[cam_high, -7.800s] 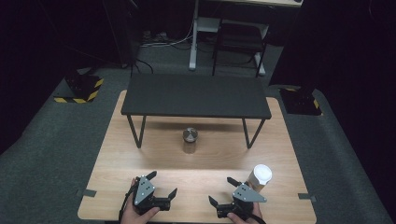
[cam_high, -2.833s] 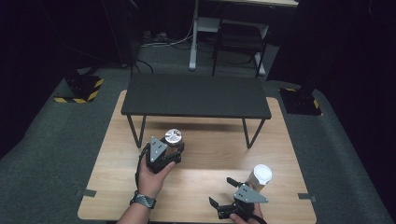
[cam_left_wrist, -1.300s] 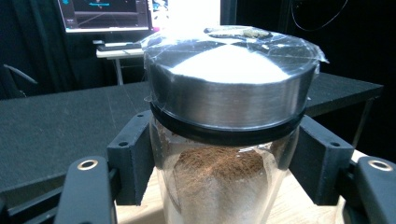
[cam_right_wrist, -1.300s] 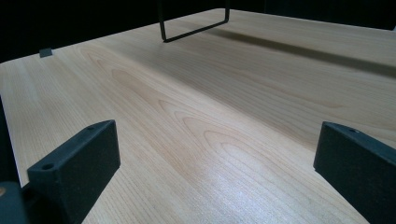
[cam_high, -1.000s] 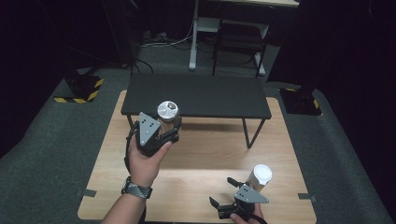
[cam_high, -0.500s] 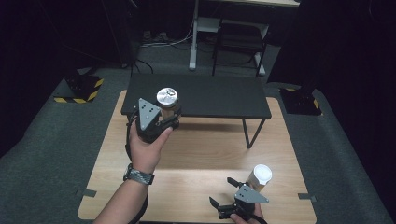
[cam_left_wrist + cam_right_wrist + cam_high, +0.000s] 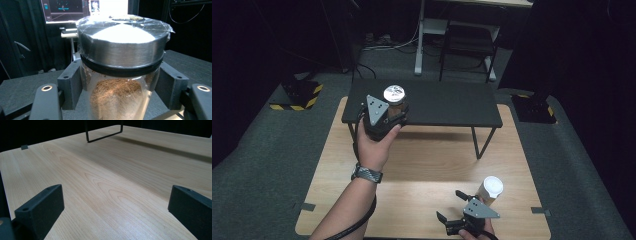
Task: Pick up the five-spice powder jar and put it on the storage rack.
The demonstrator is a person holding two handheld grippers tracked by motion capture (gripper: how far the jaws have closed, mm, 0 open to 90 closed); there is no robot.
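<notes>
The left hand-held gripper (image 7: 393,114) pinched a glass jar (image 7: 120,75) of brown powder with a metal lid, upright over the black shelf's (image 7: 447,102) left end. The right hand-held gripper (image 7: 451,206) rested spread on the table (image 7: 422,165), near a paper cup (image 7: 489,190).

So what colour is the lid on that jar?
Shiny silver lid on the jar, clearest in the left gripper view.

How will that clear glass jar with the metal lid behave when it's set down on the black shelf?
The clear glass jar with the metal lid looks rigid and breakable. Its smooth wall may slip. Being tall and only partly filled with brown powder, it could tip on the black shelf.
</notes>
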